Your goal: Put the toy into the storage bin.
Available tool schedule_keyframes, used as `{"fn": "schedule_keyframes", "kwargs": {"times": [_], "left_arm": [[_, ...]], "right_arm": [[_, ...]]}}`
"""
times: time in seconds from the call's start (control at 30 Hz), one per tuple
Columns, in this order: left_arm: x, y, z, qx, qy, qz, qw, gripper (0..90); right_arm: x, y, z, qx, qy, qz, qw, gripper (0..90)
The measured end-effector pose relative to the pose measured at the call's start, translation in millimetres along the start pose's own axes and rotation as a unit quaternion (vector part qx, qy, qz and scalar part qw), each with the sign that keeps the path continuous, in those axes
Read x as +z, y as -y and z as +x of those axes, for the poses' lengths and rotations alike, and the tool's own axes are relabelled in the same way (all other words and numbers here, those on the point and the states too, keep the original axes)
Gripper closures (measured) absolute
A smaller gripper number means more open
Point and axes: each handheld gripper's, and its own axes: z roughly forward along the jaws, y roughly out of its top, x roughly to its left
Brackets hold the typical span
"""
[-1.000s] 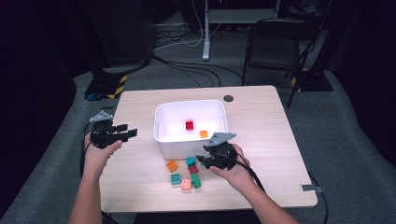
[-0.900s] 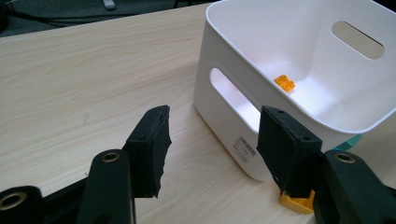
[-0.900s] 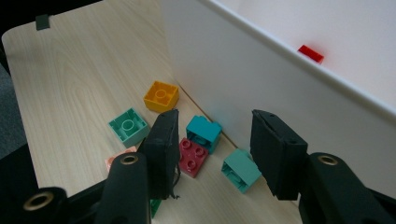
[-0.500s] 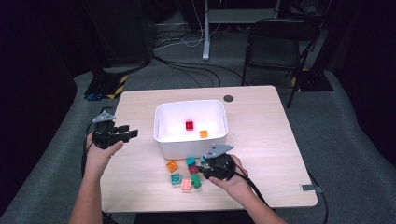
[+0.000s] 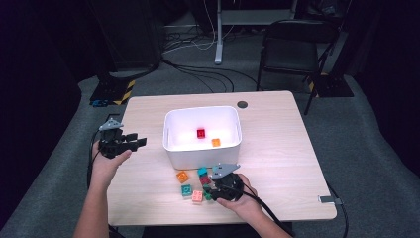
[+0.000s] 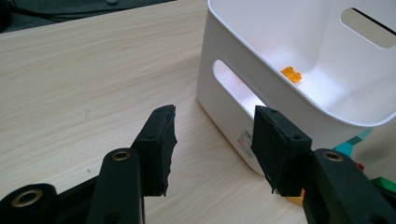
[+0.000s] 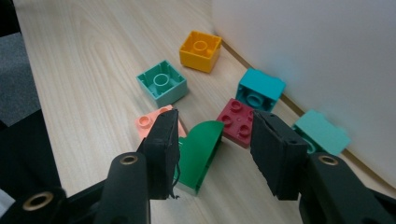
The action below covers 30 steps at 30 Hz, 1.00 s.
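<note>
Since the earlier frames, the right gripper [image 5: 212,191] has come down from beside the white bin [image 5: 203,151] to the group of toy bricks on the table [image 5: 277,144], and it is now low over them. Its jaws stand apart with nothing pressed between the pads. In the right gripper view, the green rounded brick [image 7: 198,156] lies partly between the two jaws, close to the left pad, but the pads do not clamp it. Just behind it lies the dark red brick [image 7: 238,122], and the pink brick [image 7: 148,123] shows beside the left jaw. Farther on are the green-teal hollow brick [image 7: 162,83], the orange brick [image 7: 201,50], and a turquoise brick [image 7: 259,88] near the wall of the bin. Another teal brick [image 7: 321,133] lies against the bin, beside the right jaw.

The left gripper [image 5: 134,142] is held above the left part of the table, beside the bin, pointing toward it. Its jaws have just been closing somewhat, but they are apart with nothing between them; in the left gripper view only bare table is seen in the gap.

Inside the bin lie a small red brick [image 5: 201,133] and a small orange brick [image 5: 216,142].
</note>
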Motion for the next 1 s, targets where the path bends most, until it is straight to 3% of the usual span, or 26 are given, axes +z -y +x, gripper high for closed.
{"fn": "schedule_keyframes", "kwargs": {"times": [0.27, 0.4, 0.77, 1.0], "left_arm": [[0.1, 0.1, 0.0, -0.001, 0.001, -0.001, 1.0000, 48.6], [0.4, 0.5, 0.4, -0.001, -0.001, -0.006, 1.0000, 48.6], [-2.2, 0.0, 1.5, -0.002, -0.001, -0.004, 1.0000, 48.4], [-2.4, 0.3, 1.8, -0.005, -0.002, -0.006, 1.0000, 48.4]], "right_arm": [[11.6, 7.4, 7.0, -0.004, -0.017, 0.020, 0.9996, 50.6], [17.9, 10.7, 8.3, -0.009, -0.013, 0.034, 0.9993, 51.5], [21.5, 16.0, 4.2, 0.001, -0.014, 0.047, 0.9988, 63.3], [18.7, 17.2, 2.4, -0.001, -0.011, 0.050, 0.9987, 66.2]]}}
